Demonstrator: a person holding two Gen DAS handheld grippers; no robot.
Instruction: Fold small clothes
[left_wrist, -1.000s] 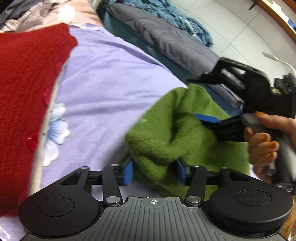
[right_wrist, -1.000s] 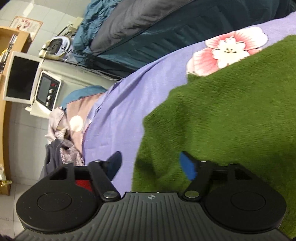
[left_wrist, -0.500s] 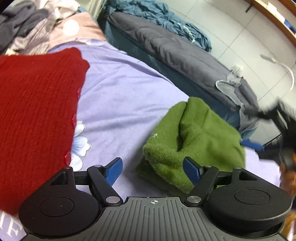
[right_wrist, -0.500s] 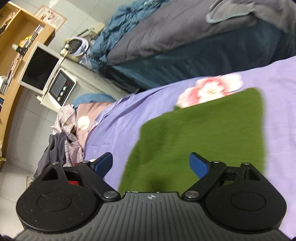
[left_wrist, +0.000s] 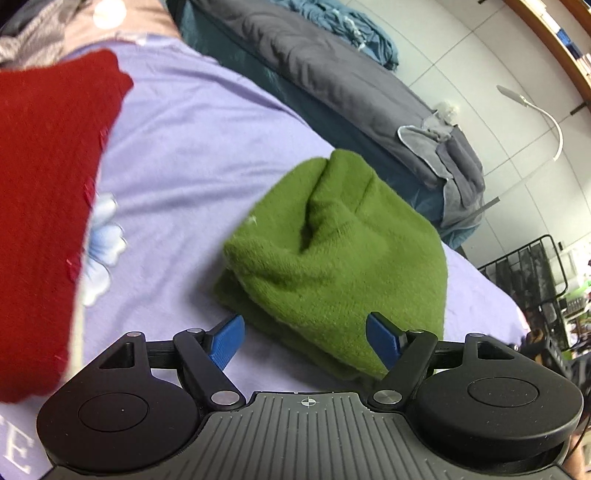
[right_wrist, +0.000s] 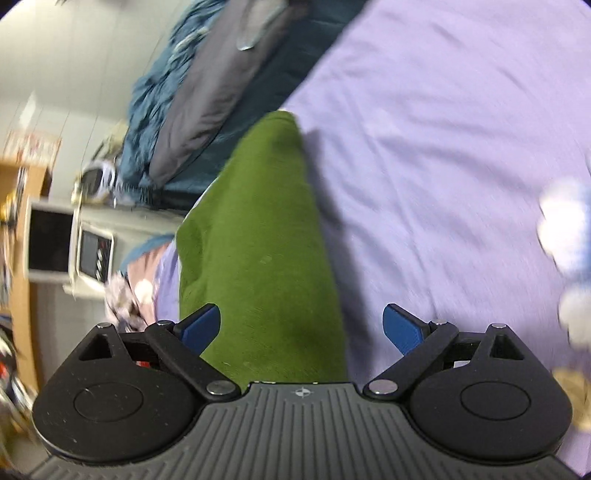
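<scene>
Now we log: left gripper (left_wrist: 304, 341) and right gripper (right_wrist: 301, 326) both spread wide, empty; green garment (left_wrist: 340, 254) released since earlier, lying folded.

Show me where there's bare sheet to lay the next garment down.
Bare lilac sheet lies between the red knit and the folded green garment, and again beside the green on the right wrist view. It is crowded at the red knit's edge and toward the grey bedding.

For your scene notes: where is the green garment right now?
The green garment lies folded on the lilac sheet, just ahead of the open left gripper in the left wrist view, right of the red knit.
</scene>
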